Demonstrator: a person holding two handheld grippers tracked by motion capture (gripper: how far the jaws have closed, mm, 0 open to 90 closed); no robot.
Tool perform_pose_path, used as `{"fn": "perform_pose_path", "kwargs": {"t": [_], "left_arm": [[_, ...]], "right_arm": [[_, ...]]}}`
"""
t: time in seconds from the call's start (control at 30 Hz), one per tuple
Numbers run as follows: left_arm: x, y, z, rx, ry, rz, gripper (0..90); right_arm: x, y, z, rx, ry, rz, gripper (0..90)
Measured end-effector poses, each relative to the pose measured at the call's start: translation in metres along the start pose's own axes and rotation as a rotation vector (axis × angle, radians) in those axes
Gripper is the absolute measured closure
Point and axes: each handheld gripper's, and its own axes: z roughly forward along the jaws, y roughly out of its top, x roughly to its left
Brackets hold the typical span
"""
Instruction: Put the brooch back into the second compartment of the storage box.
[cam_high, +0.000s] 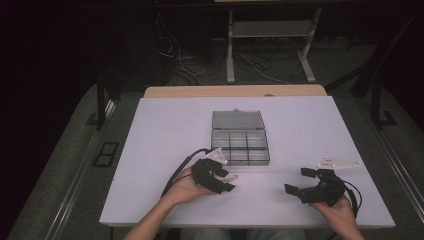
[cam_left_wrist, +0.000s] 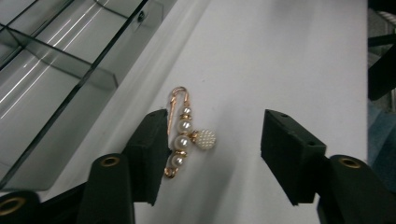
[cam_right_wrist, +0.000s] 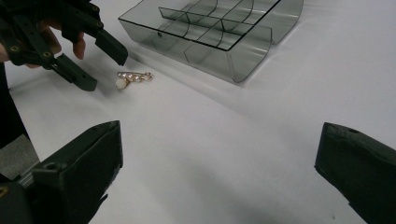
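A gold safety-pin brooch with pearls (cam_left_wrist: 183, 135) lies flat on the white table, just in front of a clear grey compartment box (cam_high: 240, 139). My left gripper (cam_high: 231, 181) hovers over the brooch (cam_high: 230, 177), open, with the pin beside the left jaw and apart from the right one. In the right gripper view the brooch (cam_right_wrist: 133, 77) sits between the left gripper's jaws (cam_right_wrist: 105, 65) and the box (cam_right_wrist: 210, 32). My right gripper (cam_high: 299, 181) is open near the table's front right, holding nothing.
The box's lid (cam_high: 237, 120) stands open toward the far side, and its compartments look bare. The white table top (cam_high: 160, 130) spreads wide around it. Beyond the far edge are desk legs and cables on the floor (cam_high: 200, 60).
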Motion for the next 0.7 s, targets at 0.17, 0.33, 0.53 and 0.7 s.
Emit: {"fn": "perform_pose_path", "kwargs": {"t": [0.17,0.33,0.53,0.7], "left_arm": [[0.0024,-0.0011,0.0046,0.015,0.024,-0.002,53.5],[0.0030,-0.0024,0.0071,0.040,0.047,0.019,61.3],[0.0037,-0.0040,0.0063,0.036,0.063,0.020,70.5],[0.0037,-0.0053,0.0068,0.030,0.077,0.043,77.3]], "right_arm": [[0.0000,0.0000,0.0004,-0.001,0.001,0.001,0.6],[-0.0001,-0.0006,0.0004,0.000,0.001,-0.002,0.6],[-0.0016,-0.0004,-0.0002,-0.002,0.002,0.000,0.6],[-0.0025,0.0003,-0.0015,-0.008,0.000,0.001,0.6]]}}
